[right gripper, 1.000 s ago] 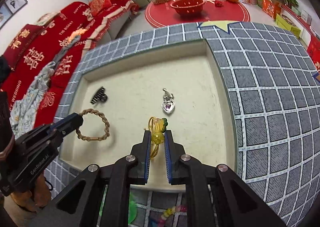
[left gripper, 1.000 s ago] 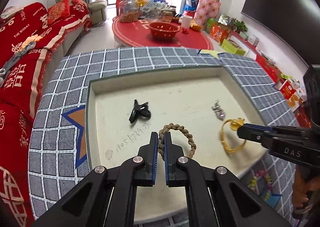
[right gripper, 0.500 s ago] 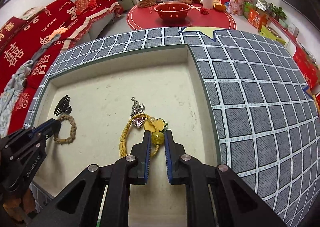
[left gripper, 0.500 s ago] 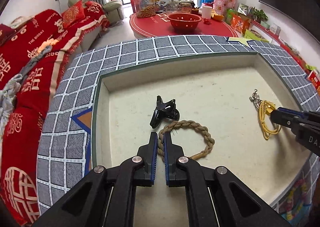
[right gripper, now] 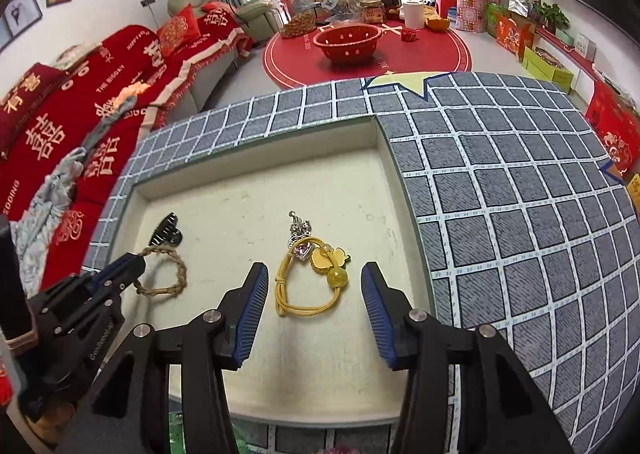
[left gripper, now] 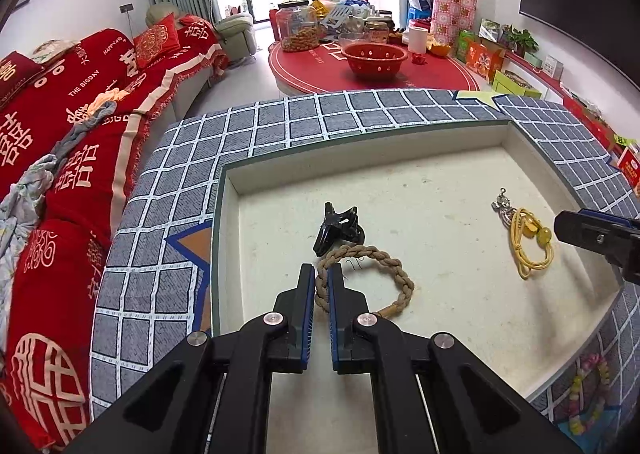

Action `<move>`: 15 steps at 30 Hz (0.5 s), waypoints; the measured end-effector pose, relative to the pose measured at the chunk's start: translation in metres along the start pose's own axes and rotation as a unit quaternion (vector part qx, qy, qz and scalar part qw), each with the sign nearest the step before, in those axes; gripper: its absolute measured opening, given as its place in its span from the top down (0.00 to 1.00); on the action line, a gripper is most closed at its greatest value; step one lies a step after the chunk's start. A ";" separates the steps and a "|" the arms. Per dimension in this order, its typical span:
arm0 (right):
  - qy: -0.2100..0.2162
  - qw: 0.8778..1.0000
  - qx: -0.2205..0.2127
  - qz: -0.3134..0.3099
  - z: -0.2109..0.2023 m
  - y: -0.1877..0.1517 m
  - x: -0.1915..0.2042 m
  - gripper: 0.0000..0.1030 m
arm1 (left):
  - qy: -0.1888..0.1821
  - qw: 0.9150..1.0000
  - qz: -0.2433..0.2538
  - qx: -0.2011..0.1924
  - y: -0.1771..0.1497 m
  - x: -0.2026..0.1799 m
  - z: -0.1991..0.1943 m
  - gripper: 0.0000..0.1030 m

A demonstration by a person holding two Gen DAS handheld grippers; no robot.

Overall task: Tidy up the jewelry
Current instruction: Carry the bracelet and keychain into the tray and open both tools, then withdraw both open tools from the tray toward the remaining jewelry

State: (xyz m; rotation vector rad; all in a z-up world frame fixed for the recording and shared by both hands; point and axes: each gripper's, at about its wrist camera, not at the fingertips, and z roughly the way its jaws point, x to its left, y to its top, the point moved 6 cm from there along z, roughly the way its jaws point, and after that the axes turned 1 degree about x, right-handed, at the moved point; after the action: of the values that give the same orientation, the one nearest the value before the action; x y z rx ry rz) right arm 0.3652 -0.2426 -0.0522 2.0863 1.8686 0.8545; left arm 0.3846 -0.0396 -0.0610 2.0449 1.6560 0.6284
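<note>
Tray wall (right gripper: 384, 142) sits well clear of your right gripper (right gripper: 314, 294), jaws just opened around yellow bracelet (right gripper: 308, 294); left gripper (left gripper: 321, 286) pinches braided bracelet (left gripper: 376, 266).

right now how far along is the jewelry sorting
Partway. Done: the yellow cord bracelet lies on the tray against the silver heart charm; the right hand-held gripper has just opened, touching nothing. In hand: the left hand-held gripper is shut on the braided rope bracelet, beside the black hair clip. Left: releasing the rope bracelet.
</note>
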 end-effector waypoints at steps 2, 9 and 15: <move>0.005 1.000 -0.005 0.005 -0.008 0.000 -0.001 0.47 | -0.003 1.000 -0.001 -0.004 0.000 0.000 -0.004 0.81; 0.010 1.000 -0.017 0.014 -0.030 -0.007 -0.003 0.38 | 0.000 1.000 0.001 -0.010 0.002 -0.001 -0.013 0.00; 0.009 1.000 -0.026 0.012 -0.043 -0.012 -0.003 0.27 | 0.006 0.999 -0.007 -0.034 0.003 0.003 -0.015 0.00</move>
State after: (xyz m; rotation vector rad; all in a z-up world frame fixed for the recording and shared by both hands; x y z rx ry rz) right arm 0.3316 -0.2532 -0.0243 2.0801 1.8137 0.9217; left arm 0.3787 -0.0364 -0.0471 1.9847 1.6312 0.6851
